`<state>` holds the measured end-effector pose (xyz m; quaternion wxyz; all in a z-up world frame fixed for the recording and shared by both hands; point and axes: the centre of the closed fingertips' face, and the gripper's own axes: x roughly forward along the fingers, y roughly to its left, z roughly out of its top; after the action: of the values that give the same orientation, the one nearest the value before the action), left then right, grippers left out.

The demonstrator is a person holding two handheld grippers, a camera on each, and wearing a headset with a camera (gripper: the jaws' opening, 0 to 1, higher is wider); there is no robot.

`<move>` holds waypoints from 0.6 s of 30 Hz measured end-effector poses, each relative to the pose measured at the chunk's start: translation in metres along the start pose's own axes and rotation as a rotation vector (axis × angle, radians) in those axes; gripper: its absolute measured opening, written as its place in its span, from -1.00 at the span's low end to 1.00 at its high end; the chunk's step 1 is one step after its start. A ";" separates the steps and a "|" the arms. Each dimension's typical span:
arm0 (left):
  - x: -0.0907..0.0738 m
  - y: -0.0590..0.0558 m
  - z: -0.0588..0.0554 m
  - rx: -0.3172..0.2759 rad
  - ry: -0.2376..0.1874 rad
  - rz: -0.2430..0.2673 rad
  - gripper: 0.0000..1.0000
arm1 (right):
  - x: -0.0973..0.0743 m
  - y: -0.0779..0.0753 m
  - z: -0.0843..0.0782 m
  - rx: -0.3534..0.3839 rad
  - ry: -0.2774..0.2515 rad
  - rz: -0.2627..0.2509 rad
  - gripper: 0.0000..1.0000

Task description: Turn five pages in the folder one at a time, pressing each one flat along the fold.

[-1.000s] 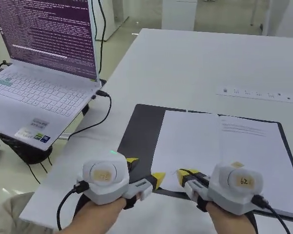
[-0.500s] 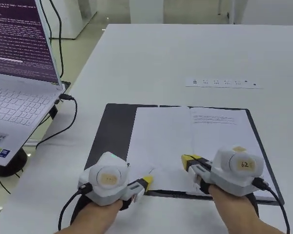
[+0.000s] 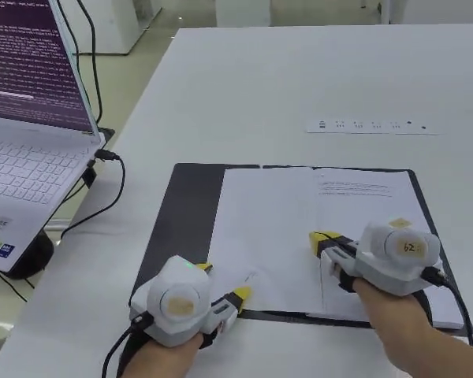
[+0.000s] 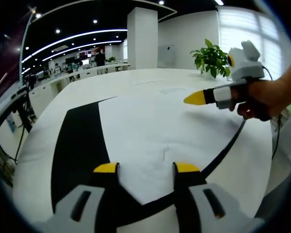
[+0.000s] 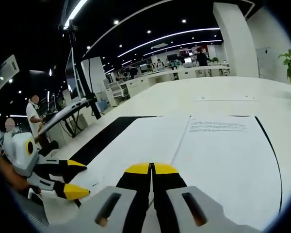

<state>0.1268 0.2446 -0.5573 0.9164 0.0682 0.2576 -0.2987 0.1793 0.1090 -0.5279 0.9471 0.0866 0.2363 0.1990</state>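
Head view. Folder (image 3: 185,228) lies open and flat on the white table (image 3: 299,71), at 6 o'clock of the tabletop, its black cover bare at 9 o'clock of the sheets. Left page (image 3: 260,228) is blank. The right page (image 3: 378,213) carries a few printed lines at its 11 o'clock corner, too small to read.

Left gripper (image 3: 225,282) is at the folder's 7 o'clock corner. Its jaws are spread wide with nothing between them, the yellow tips over the bottom edge of the left page. The mark on its round cap is too faint to read.

Right gripper (image 3: 322,239) is at 5 o'clock of the folder. Its jaws are pressed together with nothing gripped, tips at the fold low on the sheets; contact with the paper cannot be told. Its cap reads "62".

Laptop (image 3: 31,157) sits at 9 o'clock of the folder, with a purple terminal screen whose text is illegible and stickers on the palm rest that are unreadable. A black cable (image 3: 102,205) runs from its side. Power strip (image 3: 370,126) lies at 12 o'clock of the folder, well apart.

Left gripper view: a potted plant (image 4: 211,58) stands at 1 o'clock beyond the table.

Right gripper view: an open-plan office with ceiling light strips, and two people (image 5: 33,109) standing at 9 o'clock.
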 end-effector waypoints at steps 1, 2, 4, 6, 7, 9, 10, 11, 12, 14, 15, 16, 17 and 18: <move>0.000 0.000 0.000 -0.002 -0.004 0.000 -0.14 | 0.002 -0.001 -0.001 -0.007 0.003 0.001 -1.00; 0.000 0.000 0.000 -0.002 -0.007 0.000 -0.14 | 0.005 -0.004 -0.002 -0.015 0.008 -0.001 -1.00; 0.000 0.000 0.000 -0.003 -0.012 0.001 -0.14 | 0.009 -0.007 -0.003 -0.012 0.014 -0.005 -1.00; 0.000 -0.001 0.001 -0.003 -0.019 0.001 -0.14 | 0.014 -0.011 -0.001 -0.008 0.011 -0.010 -1.00; 0.000 -0.001 0.001 -0.005 -0.023 0.004 -0.14 | 0.017 -0.012 -0.001 -0.013 0.016 -0.014 -1.00; -0.001 -0.001 0.001 -0.008 -0.027 0.009 -0.14 | 0.023 -0.015 0.000 -0.017 0.016 -0.018 -1.00; -0.001 -0.001 0.001 -0.009 -0.028 0.010 -0.14 | 0.026 -0.016 0.001 -0.010 0.016 -0.016 -1.00; -0.001 -0.001 0.001 -0.010 -0.029 0.011 -0.14 | 0.028 -0.016 0.001 -0.012 0.016 -0.016 -1.00; -0.001 0.000 0.001 -0.010 -0.032 0.012 -0.14 | 0.030 -0.017 0.002 -0.016 0.013 -0.018 -1.00; -0.002 0.000 0.001 -0.012 -0.033 0.012 -0.14 | 0.035 -0.017 0.005 -0.006 0.006 -0.013 -1.00; -0.002 0.000 0.001 -0.011 -0.033 0.012 -0.14 | 0.038 -0.018 0.007 -0.004 0.006 -0.015 -1.00; -0.002 0.000 0.001 -0.010 -0.035 0.012 -0.14 | 0.040 -0.022 0.008 -0.004 0.003 -0.027 -1.00; -0.001 0.000 0.001 -0.010 -0.037 0.011 -0.14 | 0.042 -0.024 0.009 0.004 0.001 -0.029 -1.00; -0.001 0.000 0.001 -0.011 -0.038 0.012 -0.14 | 0.041 -0.024 0.010 0.021 -0.006 -0.033 -1.00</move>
<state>0.1264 0.2454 -0.5559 0.9231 0.0591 0.2416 -0.2932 0.2254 0.1034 -0.5425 0.9500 0.0930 0.2371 0.1806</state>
